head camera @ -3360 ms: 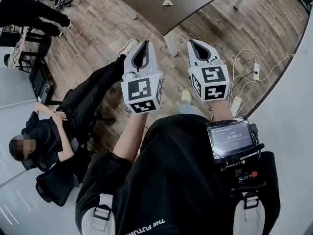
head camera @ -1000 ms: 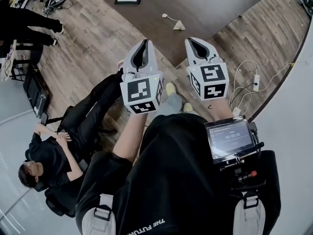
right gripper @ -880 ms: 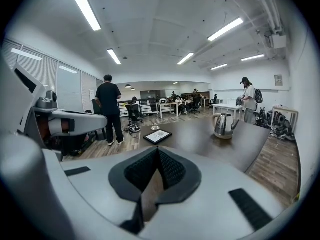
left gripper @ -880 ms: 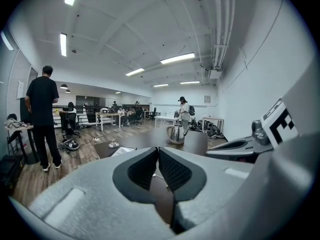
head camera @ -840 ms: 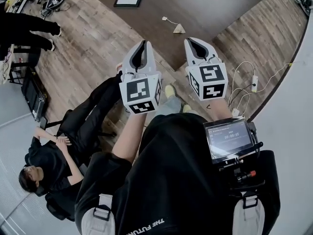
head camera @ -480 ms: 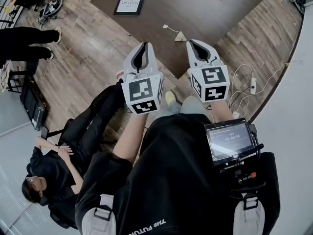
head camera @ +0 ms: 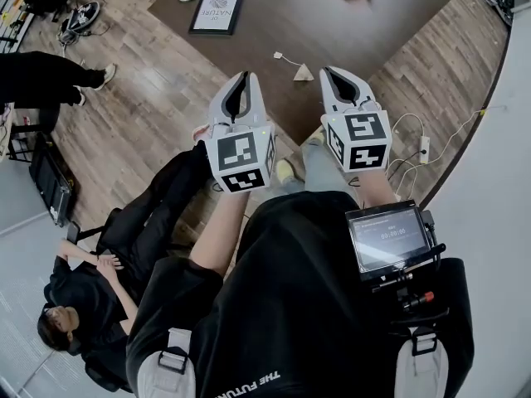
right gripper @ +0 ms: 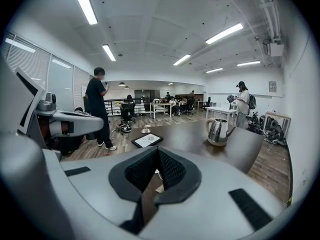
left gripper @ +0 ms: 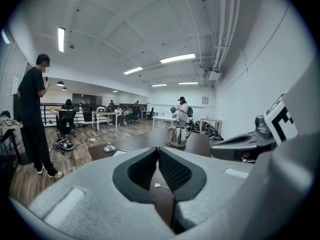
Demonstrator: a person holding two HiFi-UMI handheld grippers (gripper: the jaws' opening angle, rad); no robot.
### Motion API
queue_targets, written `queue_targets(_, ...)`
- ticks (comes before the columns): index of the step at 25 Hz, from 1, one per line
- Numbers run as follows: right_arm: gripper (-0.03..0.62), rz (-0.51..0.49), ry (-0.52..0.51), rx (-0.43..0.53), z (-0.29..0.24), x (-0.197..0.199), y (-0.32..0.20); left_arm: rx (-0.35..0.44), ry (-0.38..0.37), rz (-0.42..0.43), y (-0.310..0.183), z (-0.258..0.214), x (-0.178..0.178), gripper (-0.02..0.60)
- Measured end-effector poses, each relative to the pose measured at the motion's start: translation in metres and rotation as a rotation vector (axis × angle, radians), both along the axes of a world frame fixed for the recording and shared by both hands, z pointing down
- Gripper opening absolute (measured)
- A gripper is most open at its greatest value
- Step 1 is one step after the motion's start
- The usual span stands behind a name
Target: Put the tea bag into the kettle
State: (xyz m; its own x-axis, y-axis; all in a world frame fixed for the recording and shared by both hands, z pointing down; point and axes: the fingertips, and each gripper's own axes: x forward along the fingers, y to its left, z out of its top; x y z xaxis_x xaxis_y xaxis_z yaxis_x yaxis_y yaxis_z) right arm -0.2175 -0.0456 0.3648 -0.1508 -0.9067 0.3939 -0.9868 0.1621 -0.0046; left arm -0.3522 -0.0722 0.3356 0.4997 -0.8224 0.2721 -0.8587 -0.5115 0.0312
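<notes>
The work stands at the approach: nothing is picked up yet, and the tea bag [head camera: 304, 72] lies on the dark table [head camera: 390, 23] just beyond the jaw tips, between the two grippers and nearer the right one, with its string trailing off ahead of the left jaws. In the right gripper view the same tea bag [right gripper: 159, 188] shows through the hollow behind the closed tips, so it sits almost straight ahead of and below that gripper. The left gripper [head camera: 246, 77] has its jaws clenched together on nothing, and the right gripper [head camera: 325, 71] is likewise closed and empty, tips meeting. The kettle [right gripper: 217, 131] stands well beyond the jaws at the far side of the table, ahead and to the right of the right gripper's line, and slightly right of the left gripper's line; whether its lid is on I cannot tell. As I judge it, the next move calls for one gripper, most likely the right, to part its jaws, dip to the table top and close on the bag or its string. Both hands are held side by side in front of the person's chest, pointing forward and a little downward, marker cubes turned up
</notes>
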Motion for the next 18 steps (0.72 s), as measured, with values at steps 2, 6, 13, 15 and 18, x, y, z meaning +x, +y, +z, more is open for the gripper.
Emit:
queue_targets(2,0.0,-0.009,0.0,-0.006,0.002,0.002,-0.01,-0.006,-0.003,-0.006,-0.009,0.001,0.002,0.02)
queue_targets(6,0.0,-0.036,0.002,-0.023,0.012,0.008,-0.029,-0.028,-0.021,-0.003,-0.02,0.011,0.016,0.02)
queue_targets(13,0.0,-0.081,-0.015,-0.038,0.024,0.03,-0.065,-0.043,-0.039,-0.011,-0.046,0.021,0.047,0.02)
queue_targets(15,0.0,-0.092,-0.023,-0.044,0.03,0.04,-0.081,-0.052,-0.049,-0.017,-0.062,0.027,0.058,0.02)
queue_targets(18,0.0,-0.105,-0.033,-0.064,0.035,0.054,-0.109,-0.076,-0.064,-0.023,-0.089,0.035,0.072,0.02)
